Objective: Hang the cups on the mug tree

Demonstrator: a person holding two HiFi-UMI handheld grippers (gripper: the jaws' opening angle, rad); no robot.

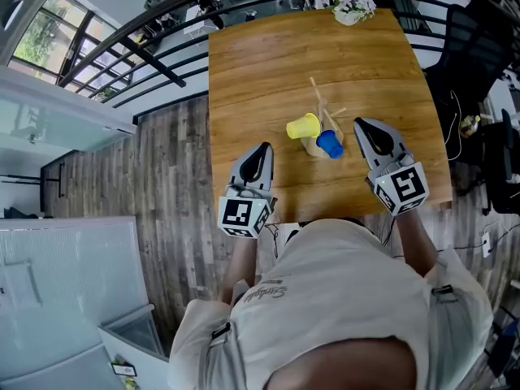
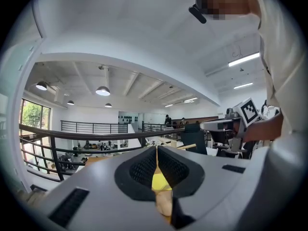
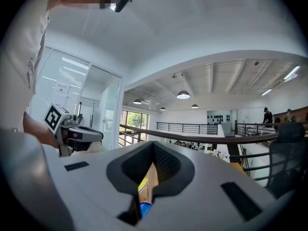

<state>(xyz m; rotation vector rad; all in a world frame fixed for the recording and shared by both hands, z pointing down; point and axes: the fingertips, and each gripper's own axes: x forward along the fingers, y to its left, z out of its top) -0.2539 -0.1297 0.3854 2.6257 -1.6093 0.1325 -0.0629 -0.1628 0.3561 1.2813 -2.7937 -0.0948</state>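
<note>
A wooden mug tree (image 1: 319, 119) stands in the middle of the wooden table (image 1: 268, 63). A yellow cup (image 1: 304, 126) hangs on its left side and a blue cup (image 1: 329, 144) on its lower right. My left gripper (image 1: 264, 148) hovers near the table's front left, shut and empty. My right gripper (image 1: 361, 123) is just right of the blue cup, also shut and empty. In the left gripper view the closed jaws (image 2: 156, 151) point level, with the yellow cup (image 2: 161, 182) glimpsed below them. In the right gripper view the closed jaws (image 3: 153, 152) show a sliver of the blue cup (image 3: 144, 209).
A small pot of white flowers (image 1: 353, 6) sits at the table's far edge. A black railing (image 1: 162, 59) runs behind and to the left. A dark chair (image 1: 475, 47) stands at the right. The floor is wooden planks (image 1: 171, 169).
</note>
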